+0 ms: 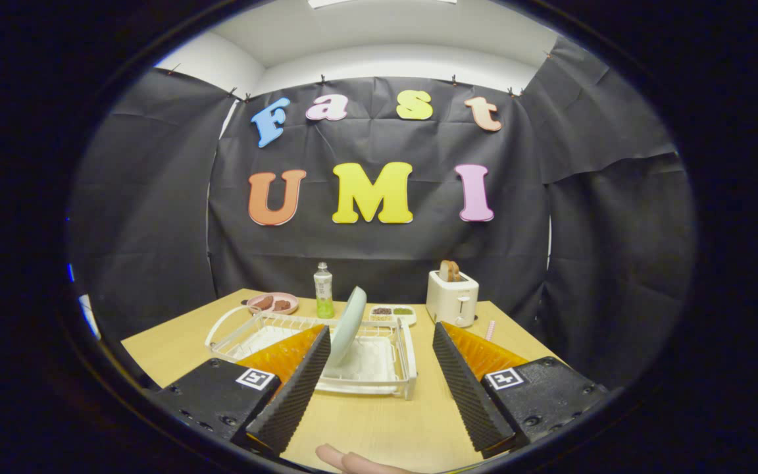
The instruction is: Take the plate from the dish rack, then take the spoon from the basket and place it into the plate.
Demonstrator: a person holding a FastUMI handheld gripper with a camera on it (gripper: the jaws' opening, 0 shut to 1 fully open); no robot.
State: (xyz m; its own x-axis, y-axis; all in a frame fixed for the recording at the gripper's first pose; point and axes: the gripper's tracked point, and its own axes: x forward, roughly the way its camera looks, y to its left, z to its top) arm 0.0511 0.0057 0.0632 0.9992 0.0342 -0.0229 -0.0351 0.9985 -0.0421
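On the wooden table (379, 421), tool (379, 378) fingers spread, dish rack (379, 368) ahead.

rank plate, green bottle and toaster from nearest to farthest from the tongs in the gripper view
The tongs stand open above the table.
1. Plate, on edge in the dish rack, just ahead.
2. Green bottle, behind the rack.
3. Toaster, back right; too close to the bottle to call.

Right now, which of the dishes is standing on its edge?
The pale green plate in the white dish rack, just beyond the open gripper. The pink plate and small white tray lie flat.
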